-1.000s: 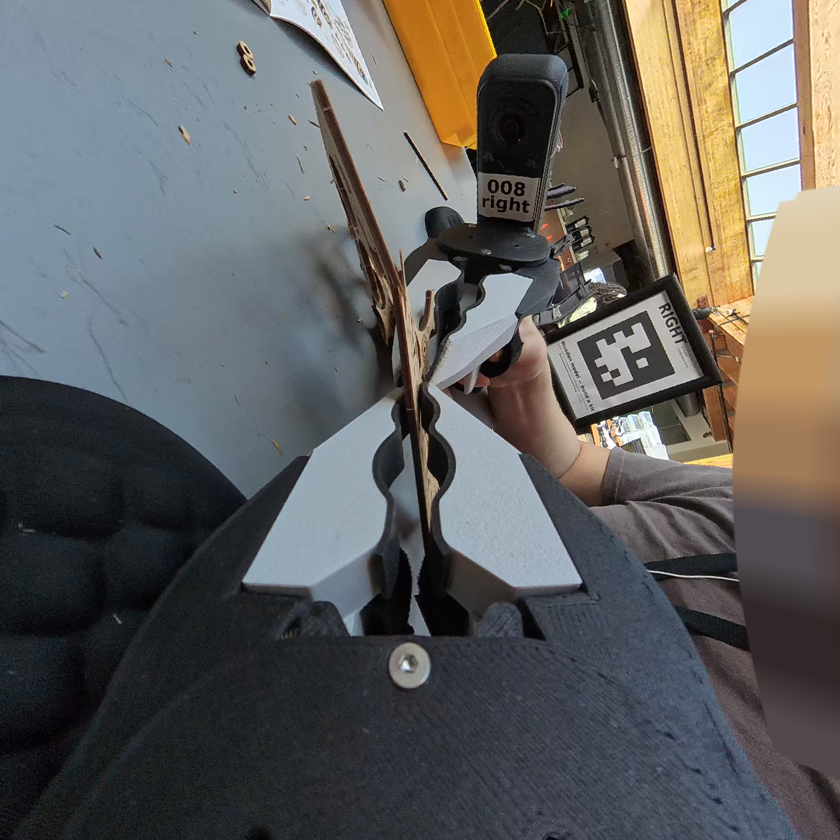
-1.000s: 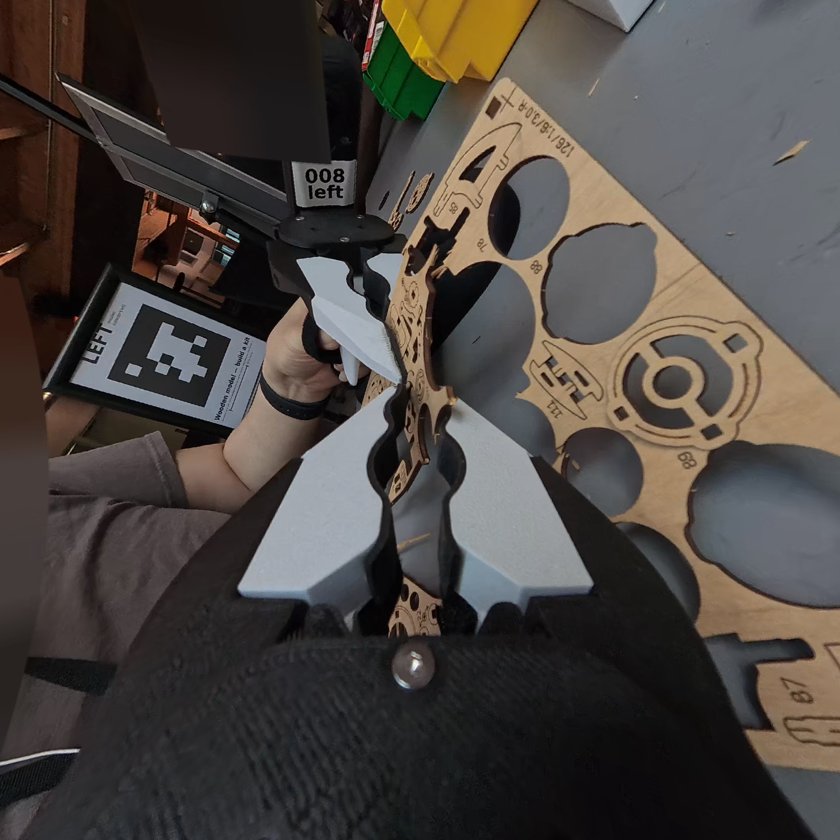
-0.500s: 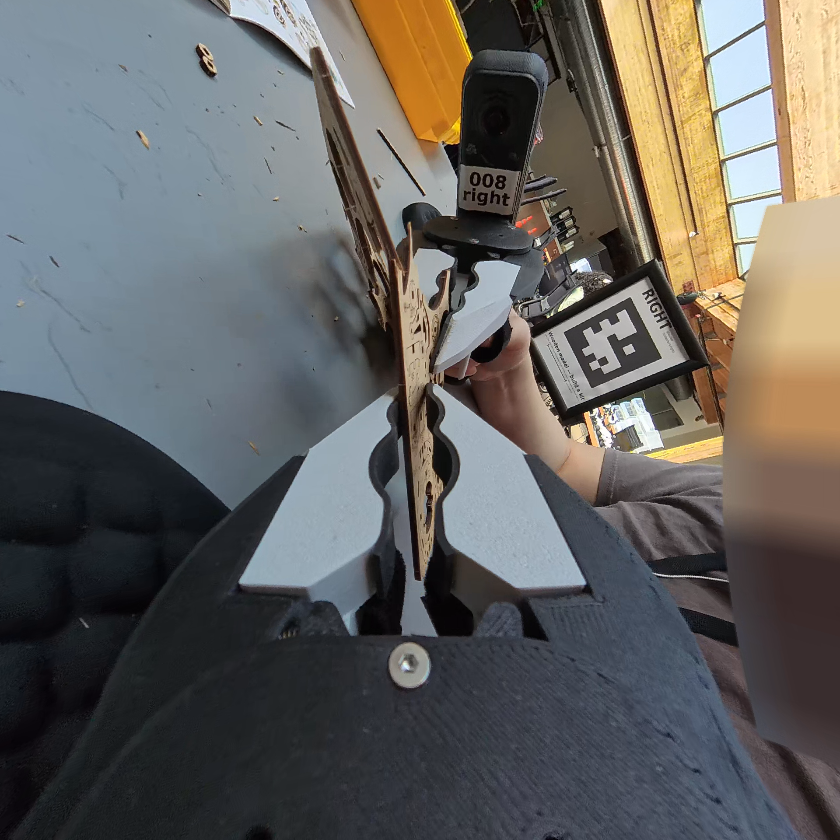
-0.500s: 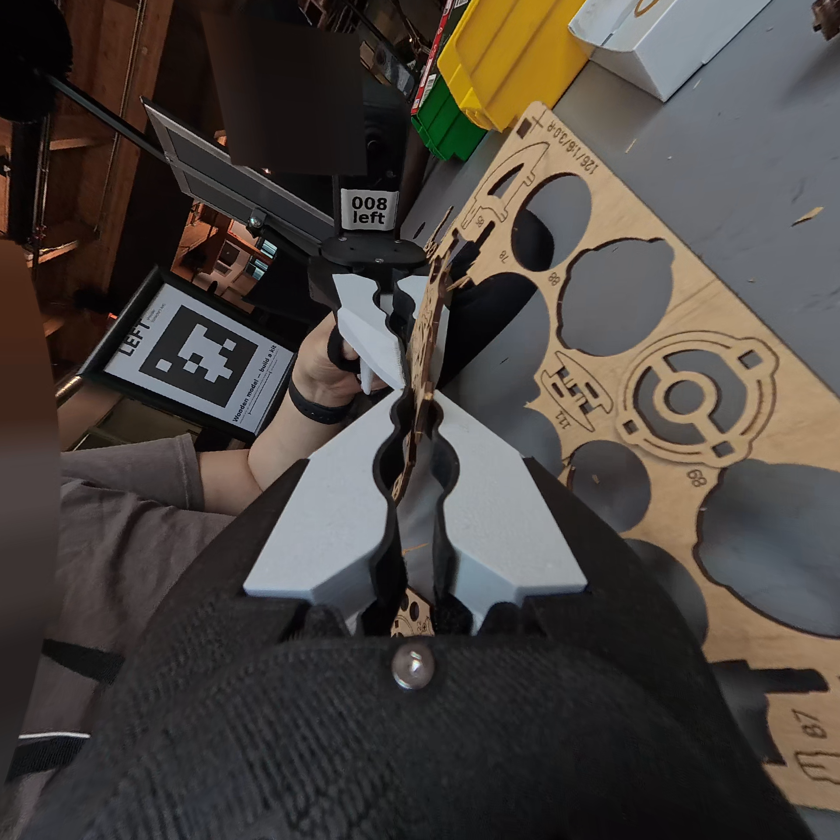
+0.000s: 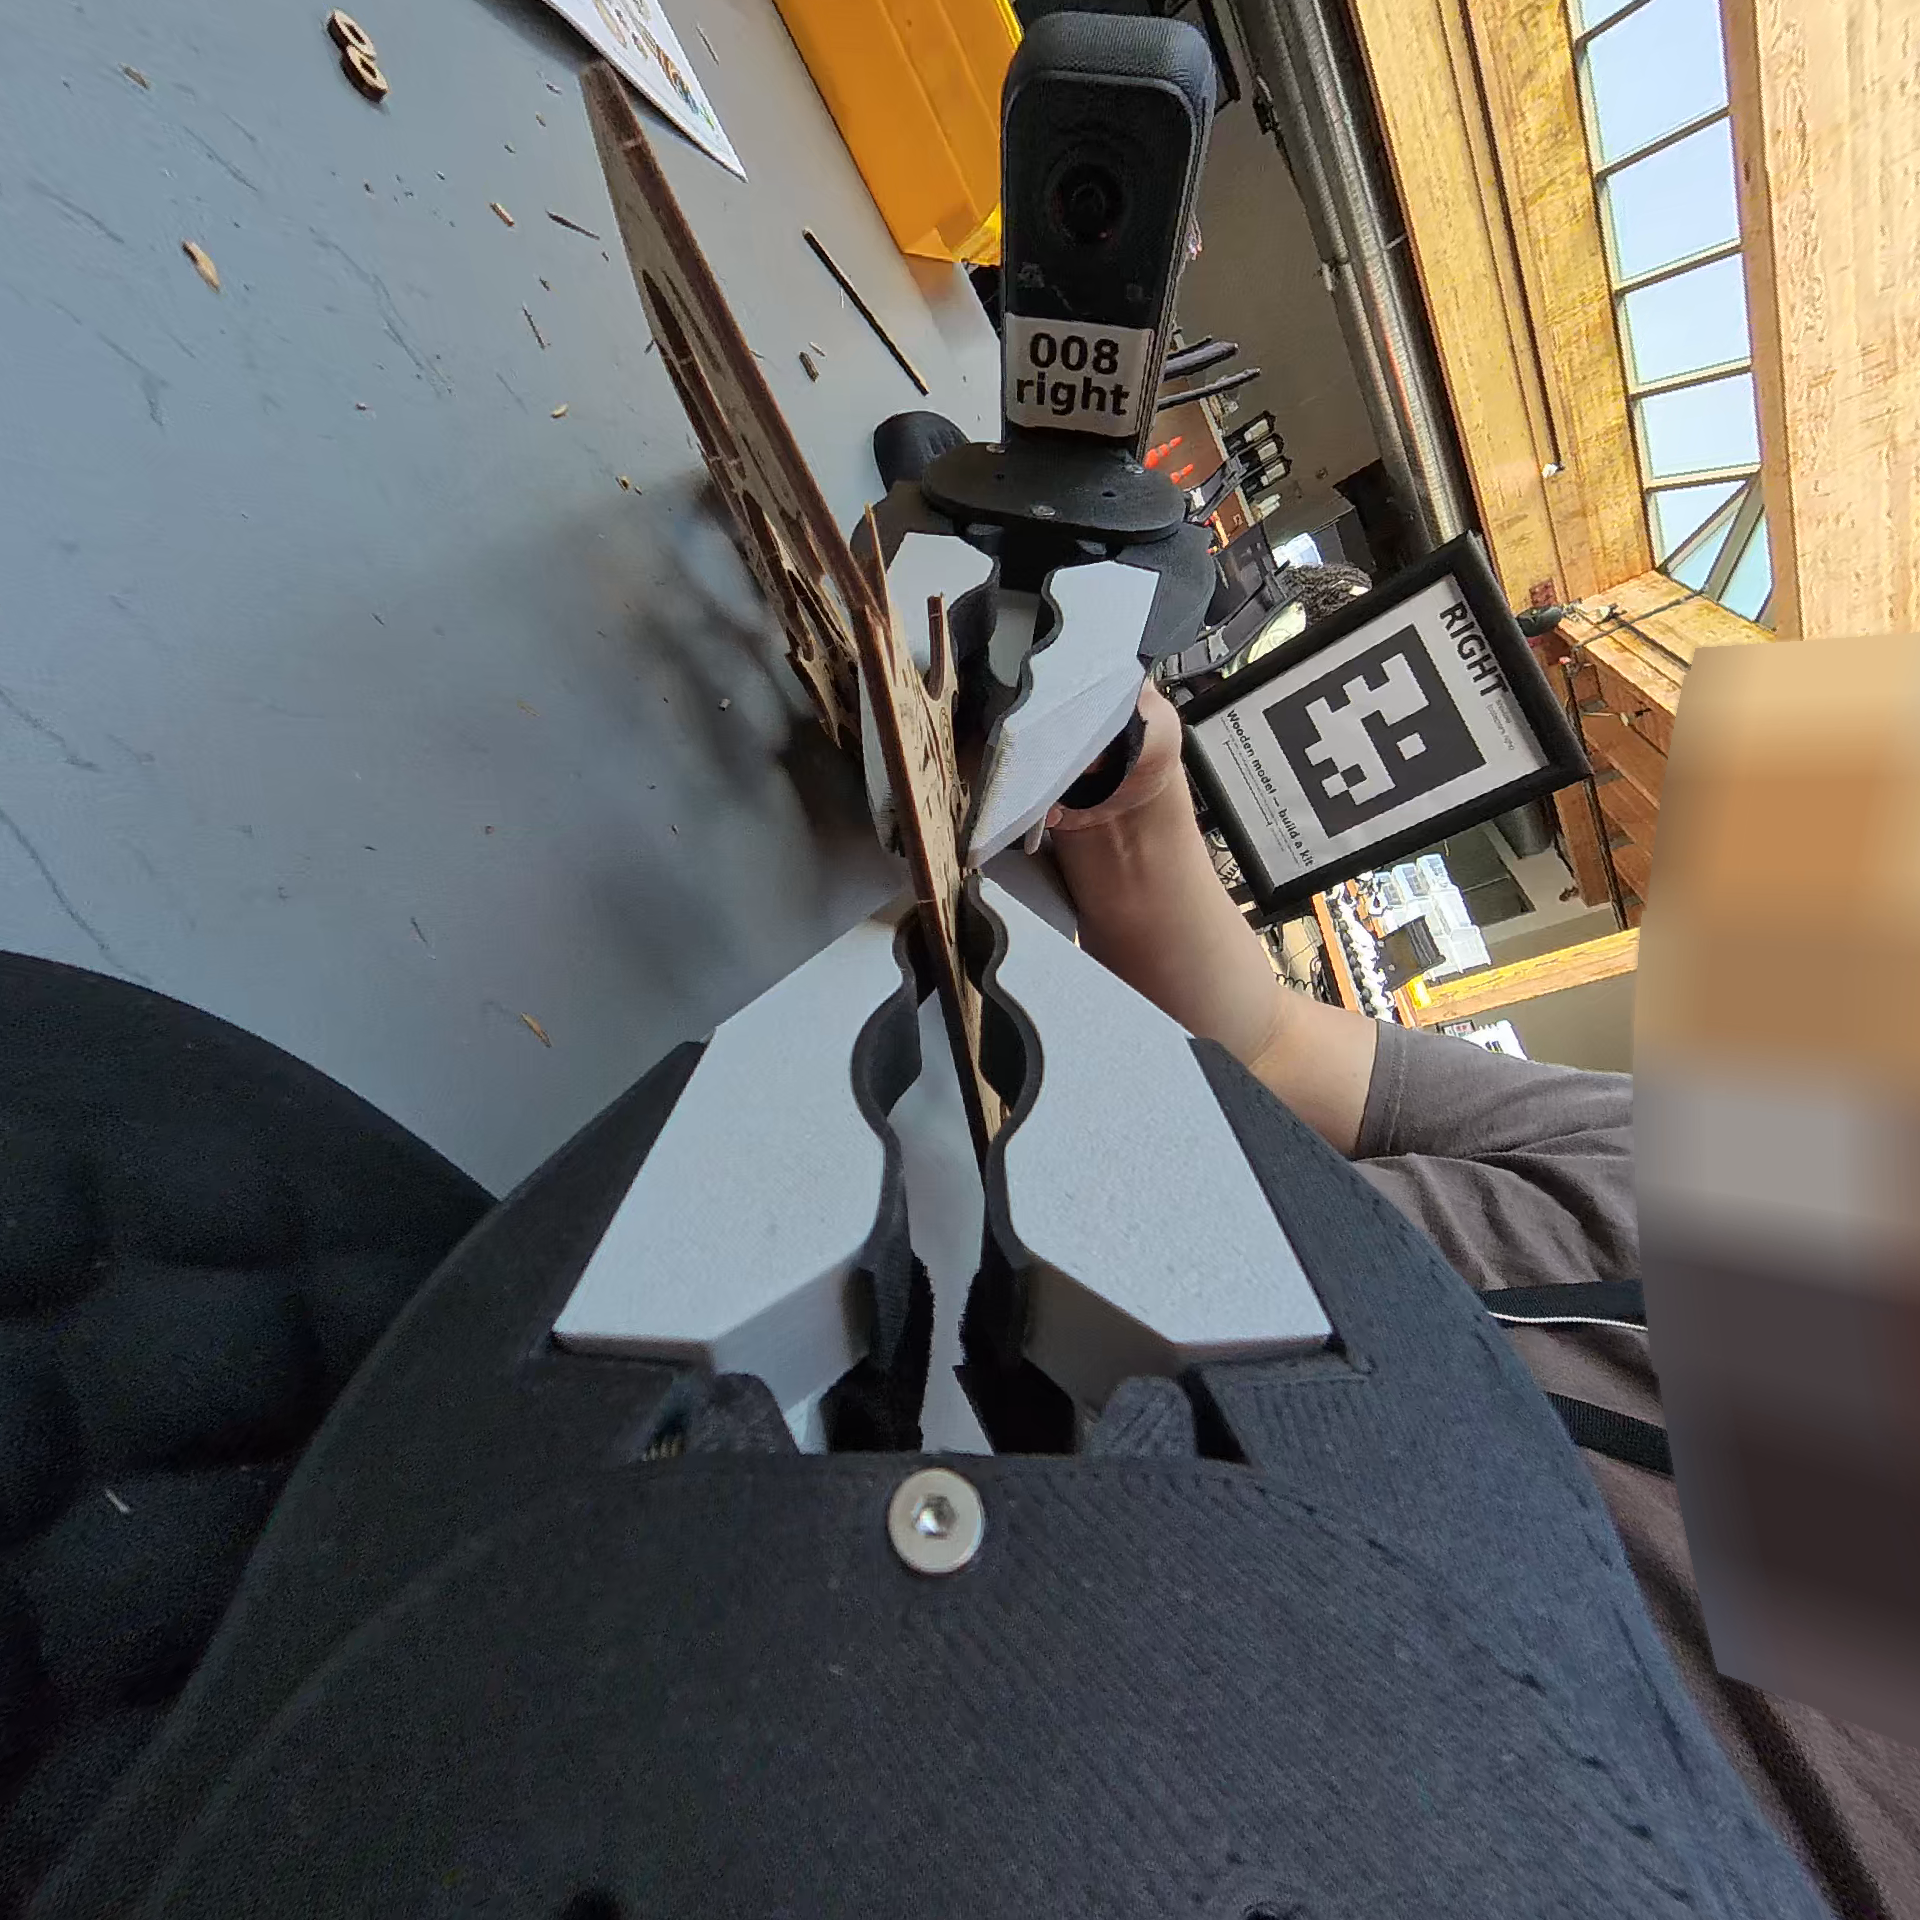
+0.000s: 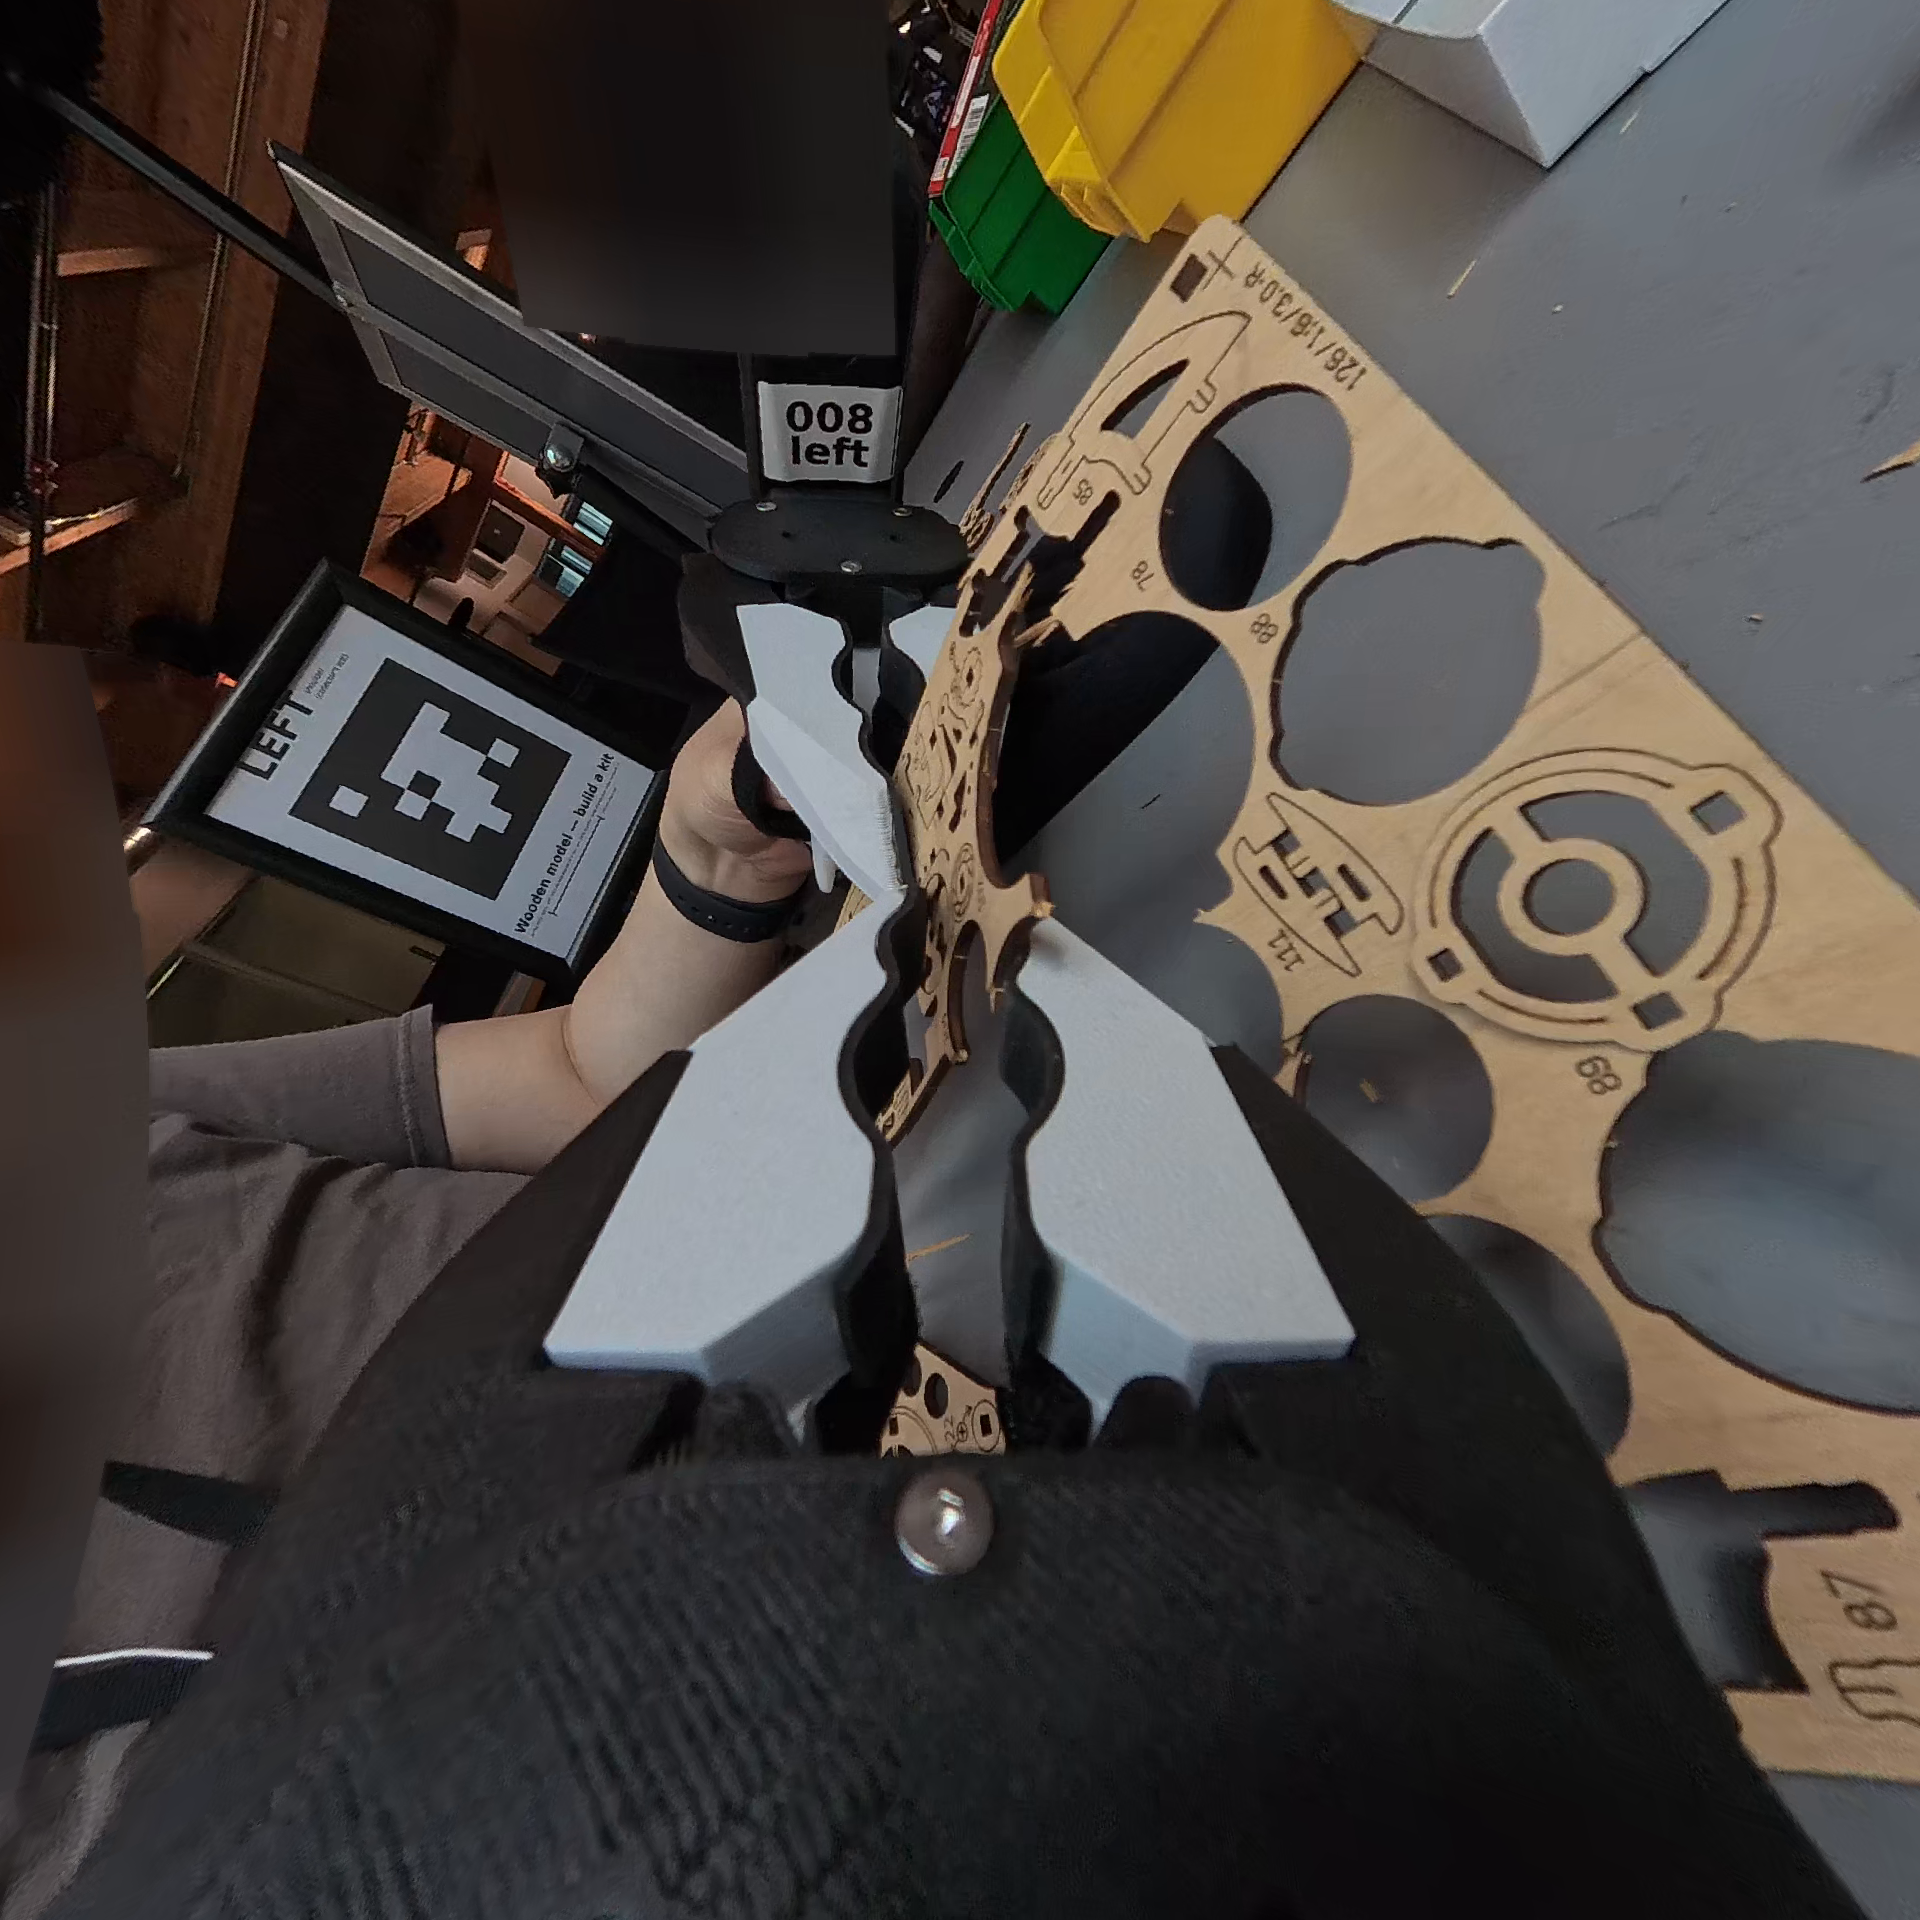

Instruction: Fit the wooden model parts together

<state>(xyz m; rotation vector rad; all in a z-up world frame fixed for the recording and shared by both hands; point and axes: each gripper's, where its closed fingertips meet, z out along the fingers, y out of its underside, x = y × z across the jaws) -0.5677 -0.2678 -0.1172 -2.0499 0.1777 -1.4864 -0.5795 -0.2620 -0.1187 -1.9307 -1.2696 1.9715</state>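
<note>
A thin laser-cut wooden piece (image 5: 920,727) is held in the air, edge-on in the left wrist view. Its engraved face shows in the right wrist view (image 6: 951,748). My left gripper (image 5: 940,904) is shut on its near end. My right gripper (image 6: 966,925) faces the left one and is shut on the other end of the same piece. Each gripper also shows in the other's view, the right one (image 5: 935,769) and the left one (image 6: 883,831), tip to tip. A large plywood sheet (image 6: 1558,727) with several cut-out holes lies on the grey table (image 6: 1714,312), just behind the piece.
Yellow (image 6: 1164,104) and green (image 6: 997,229) bins and a white box (image 6: 1538,73) stand at the table's far end. A framed marker sign (image 5: 1382,727) stands off the table. A black padded object (image 5: 156,1247) lies at the left. Wood chips dot the table (image 5: 312,520). Less than 4 cm separates the two grippers' tips.
Both grippers keep their hold on the wooden piece. The piece and both grippers have tilted and shifted slightly, so the right wrist view shows more of the piece's face than half a second ago.
</note>
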